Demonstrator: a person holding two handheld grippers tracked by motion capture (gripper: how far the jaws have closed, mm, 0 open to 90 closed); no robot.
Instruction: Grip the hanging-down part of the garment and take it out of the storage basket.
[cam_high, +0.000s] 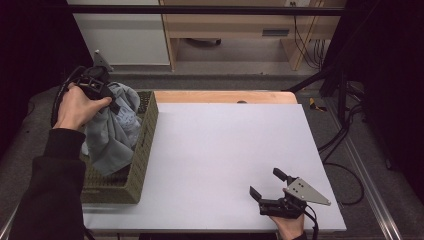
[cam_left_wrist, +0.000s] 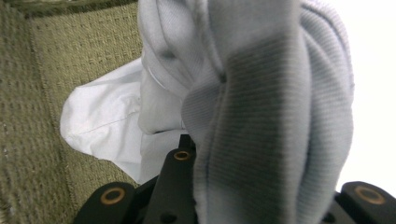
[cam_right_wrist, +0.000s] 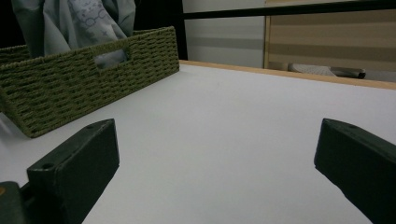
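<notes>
A grey-blue garment (cam_high: 111, 131) hangs over the green woven basket (cam_high: 146, 145) at the table's left, lifted at its top by my left gripper (cam_high: 106, 95), which is shut on the cloth. In the left gripper view the ribbed grey fabric (cam_left_wrist: 271, 116) hangs between the jaws, with a white cloth (cam_left_wrist: 107, 126) lower down inside the basket (cam_left_wrist: 56, 70). My right gripper (cam_high: 269, 182) rests low near the table's front right, jaws wide open with nothing between them. In the right gripper view the basket (cam_right_wrist: 84, 79) and the hanging garment (cam_right_wrist: 74, 23) stand far left.
The white tabletop (cam_high: 225, 150) stretches between the basket and the right gripper. A wooden strip (cam_high: 225, 96) edges the table's far side, with wooden furniture (cam_high: 235, 30) and cables (cam_high: 345, 135) beyond and to the right.
</notes>
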